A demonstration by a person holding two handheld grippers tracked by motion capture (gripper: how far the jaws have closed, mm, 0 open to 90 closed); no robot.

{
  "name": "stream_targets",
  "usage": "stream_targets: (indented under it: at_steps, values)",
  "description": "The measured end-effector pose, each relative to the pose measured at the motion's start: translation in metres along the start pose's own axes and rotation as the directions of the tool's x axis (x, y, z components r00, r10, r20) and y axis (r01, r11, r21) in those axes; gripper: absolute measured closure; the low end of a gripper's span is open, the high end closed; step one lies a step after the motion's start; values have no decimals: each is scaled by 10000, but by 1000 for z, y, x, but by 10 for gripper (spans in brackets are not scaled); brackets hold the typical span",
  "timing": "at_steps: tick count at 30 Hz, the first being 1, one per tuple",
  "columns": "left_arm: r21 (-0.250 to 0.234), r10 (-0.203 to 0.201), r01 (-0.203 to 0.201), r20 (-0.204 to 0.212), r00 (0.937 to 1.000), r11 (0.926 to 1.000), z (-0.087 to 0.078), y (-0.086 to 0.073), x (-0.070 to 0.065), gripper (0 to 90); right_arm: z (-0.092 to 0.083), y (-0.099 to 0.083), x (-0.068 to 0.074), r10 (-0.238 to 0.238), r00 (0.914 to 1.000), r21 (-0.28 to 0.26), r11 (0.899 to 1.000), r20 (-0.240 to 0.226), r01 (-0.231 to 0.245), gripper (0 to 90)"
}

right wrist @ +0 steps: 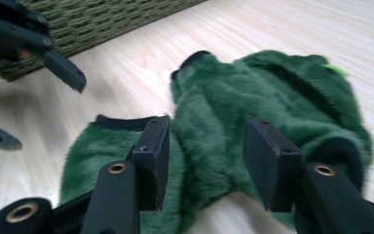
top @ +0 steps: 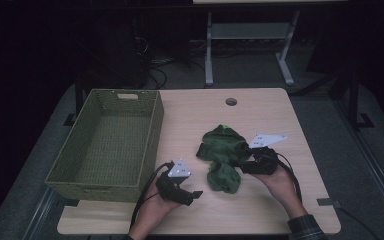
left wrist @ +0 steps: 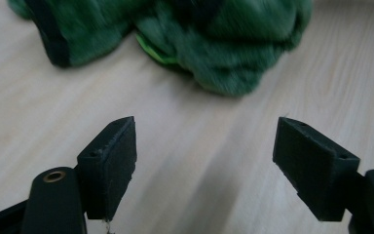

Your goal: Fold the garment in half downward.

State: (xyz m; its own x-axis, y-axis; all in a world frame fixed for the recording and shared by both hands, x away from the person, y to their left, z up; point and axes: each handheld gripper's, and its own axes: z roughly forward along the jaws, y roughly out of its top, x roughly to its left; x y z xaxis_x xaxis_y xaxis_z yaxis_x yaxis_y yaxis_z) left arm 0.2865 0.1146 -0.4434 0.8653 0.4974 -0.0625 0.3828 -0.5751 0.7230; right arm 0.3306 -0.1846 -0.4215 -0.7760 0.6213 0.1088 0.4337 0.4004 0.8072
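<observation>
Black jaws of your right gripper (right wrist: 204,161) stand partly apart astride a ridge of the dark green, fuzzy plush garment (right wrist: 253,112); the pile lies between the pads, but they do not look pressed into it, so I read this as a let-go, not a grip. Your left gripper (left wrist: 204,156) has its jaws wide apart over bare wood with nothing between them, the garment just ahead of it.

Judging from that, you are between holds: the fabric has been set down and needs a fresh grasp before it can go anywhere. The next move calls for picking two firm spots, likely the black-trimmed edge near the right jaws and the near lobe facing the left ones, and closing fully on cloth, not merely fluff.

On the light wooden table (top: 260,210) the garment (top: 222,155) lies crumpled right of centre, between the two grippers. Its long axis runs roughly from the far side toward you, the bright green tag at the far end and the bulkier lobe nearest you. Off to the left, well apart, stands the olive woven rectangular basket (top: 152,145), open side up.
</observation>
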Motion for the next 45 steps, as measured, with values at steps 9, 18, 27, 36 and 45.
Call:
stream_targets:
  at_steps: [9, 18, 27, 36, 45]
  values:
    - [-308, 133, -138, -171, 9998, 9994, 2, 40, 20, 385, -8, 10, -23, 232, 9974, 18, 9997, 683, -233, 487]
    - [-421, 534, -554, -480, 9974, 9976, 16, 71, 40, 515, -2, 15, -45, 612, 9925, 10, 9981, 1059, -617, 477]
    - [-230, 137, -148, -460, 9988, 9996, 38, 94, 78, 550, 10, 28, -68, 1306, 9800, 626, 9880, 1503, -1413, 427]
    - [13, -229, 230, -615, 9978, 9997, 64, 104, 110, 574, 34, 38, -86, 1339, 9778, 799, 9857, 1609, -1481, 491]
    - [749, -415, 468, -707, 9966, 9961, 99, 96, 130, 539, 57, 27, -99, 1431, 9791, 1748, 9702, 1447, -1677, 548]
